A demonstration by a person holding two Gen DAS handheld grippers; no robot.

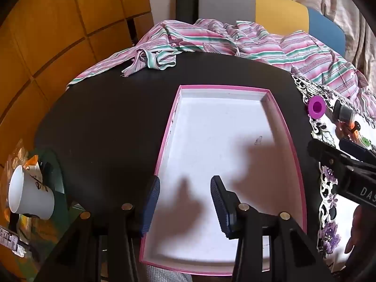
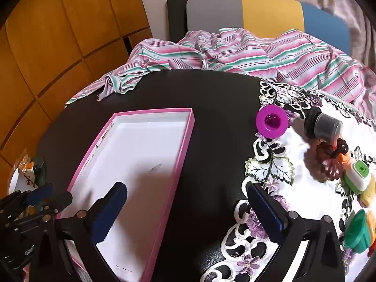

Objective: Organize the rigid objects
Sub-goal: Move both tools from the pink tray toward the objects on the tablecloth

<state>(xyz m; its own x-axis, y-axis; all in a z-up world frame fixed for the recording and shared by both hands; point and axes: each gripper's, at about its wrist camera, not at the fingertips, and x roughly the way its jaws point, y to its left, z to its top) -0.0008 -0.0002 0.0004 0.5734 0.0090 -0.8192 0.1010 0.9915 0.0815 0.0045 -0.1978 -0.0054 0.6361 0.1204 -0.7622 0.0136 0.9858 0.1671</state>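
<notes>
A shallow white tray with a pink rim lies empty on the black round table. My left gripper hovers over the tray's near end, open, with nothing between its blue pads. My right gripper stands wide open above the bare table between the tray and a white embroidered cloth. On that cloth sit a purple cup, a dark jar on its side, a brown flower-shaped piece, a white and green toy and a green toy cup.
A pink and green striped cloth is heaped along the table's far edge. A white paper cup lies on a glass stand to the left. Behind stand a wooden cabinet and grey, yellow and blue chair backs.
</notes>
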